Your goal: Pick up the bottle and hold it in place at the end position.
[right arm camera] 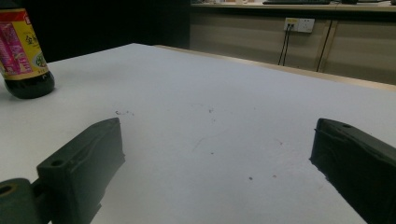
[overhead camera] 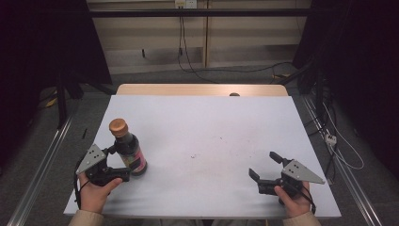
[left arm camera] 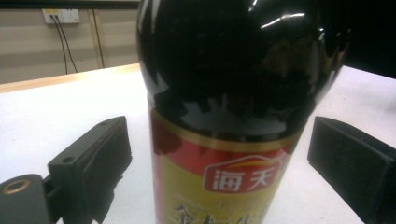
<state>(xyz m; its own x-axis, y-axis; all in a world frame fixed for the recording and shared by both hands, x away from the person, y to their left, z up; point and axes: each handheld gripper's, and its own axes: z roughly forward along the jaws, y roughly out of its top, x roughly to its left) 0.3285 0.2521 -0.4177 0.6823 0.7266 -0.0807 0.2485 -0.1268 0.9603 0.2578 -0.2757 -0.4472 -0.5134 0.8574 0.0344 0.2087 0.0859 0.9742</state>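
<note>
Dark sauce bottle [overhead camera: 128, 148] stands upright at lower left of the high view on the white table [overhead camera: 211, 127], brown cap [overhead camera: 118, 126] on top. Left gripper [overhead camera: 115, 162] sits around the bottle's base, jaws apart; in the left gripper view there's a gap between each jaw and the red-and-yellow label [left arm camera: 219, 182], so no contact. Right gripper [overhead camera: 264, 165] at lower right, well apart from the bottle, jaws spread wide over bare tabletop. A few dark specks [overhead camera: 194, 156] mid-table.
</note>
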